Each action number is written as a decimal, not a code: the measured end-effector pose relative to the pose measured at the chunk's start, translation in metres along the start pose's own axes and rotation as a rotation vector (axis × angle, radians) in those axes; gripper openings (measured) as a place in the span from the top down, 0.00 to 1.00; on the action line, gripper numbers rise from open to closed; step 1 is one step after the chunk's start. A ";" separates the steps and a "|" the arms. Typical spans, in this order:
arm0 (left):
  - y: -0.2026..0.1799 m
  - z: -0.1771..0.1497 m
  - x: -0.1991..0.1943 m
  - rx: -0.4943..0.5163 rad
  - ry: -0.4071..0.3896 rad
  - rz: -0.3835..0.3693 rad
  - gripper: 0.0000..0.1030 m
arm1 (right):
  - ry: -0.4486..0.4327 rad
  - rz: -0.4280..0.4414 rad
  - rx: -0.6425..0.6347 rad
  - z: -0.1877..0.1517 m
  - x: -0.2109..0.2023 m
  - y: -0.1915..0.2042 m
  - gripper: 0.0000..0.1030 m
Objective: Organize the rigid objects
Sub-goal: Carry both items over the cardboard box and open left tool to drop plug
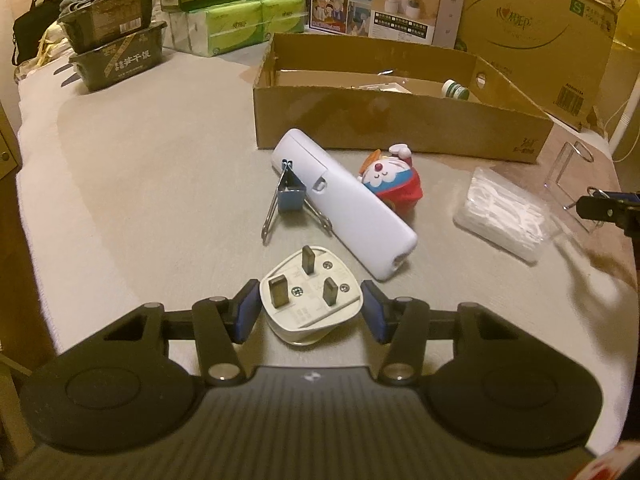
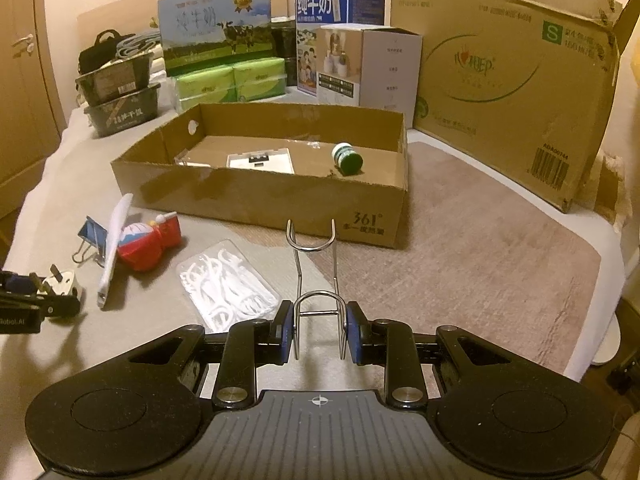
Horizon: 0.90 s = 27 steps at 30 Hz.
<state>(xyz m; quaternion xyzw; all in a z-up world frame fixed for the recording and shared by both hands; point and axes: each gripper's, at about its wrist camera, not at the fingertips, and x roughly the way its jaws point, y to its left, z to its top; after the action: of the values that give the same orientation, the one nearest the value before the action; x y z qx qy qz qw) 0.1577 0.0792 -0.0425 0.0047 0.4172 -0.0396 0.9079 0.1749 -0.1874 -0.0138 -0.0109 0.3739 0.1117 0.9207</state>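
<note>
Partly done, judging by the open cardboard box (image 2: 256,196): already inside, a small green-capped bottle (image 2: 346,158) lying on its side toward the right end, a flat white device (image 2: 260,162) near the middle, and something pale at the left end, too hidden to name. Still out on the grey cloth (image 1: 140,200) in front of the box: a white three-pin plug (image 1: 310,296), a blue binder clip (image 1: 291,198), a long white remote-like case (image 1: 344,204) with the clip touching its left side, a red-and-blue cartoon figurine (image 1: 394,178) just behind the case, a clear pack of white floss picks (image 2: 228,284), and a wire rack (image 2: 318,280). Left gripper (image 1: 310,312) closed around the plug, blue pads pressed on its two flanks, pins pointing up, plug apparently resting on the cloth, not yet lifted. Right gripper (image 2: 319,334) clamped on the near loop of the wire rack, pads squeezing both side wires, far prongs rising toward the box front. So two items grasped at once, neither yet over the box; four more lying loose. Left to do, in all likelihood: carrying plug and rack over the front wall and setting them down in the free floor space, then clip, case, figurine and floss pack. Roughly a third of the way through, as a guess.
</note>
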 end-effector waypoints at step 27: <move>-0.027 0.054 -0.053 0.037 -0.133 -0.009 0.52 | -0.090 0.031 0.016 0.029 -0.042 0.000 0.73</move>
<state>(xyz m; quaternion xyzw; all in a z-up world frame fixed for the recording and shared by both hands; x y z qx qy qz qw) 0.1617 0.0532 0.0339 0.0168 0.3550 -0.0515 0.9333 0.1655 -0.1931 0.0357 0.0072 0.3329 0.1236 0.9348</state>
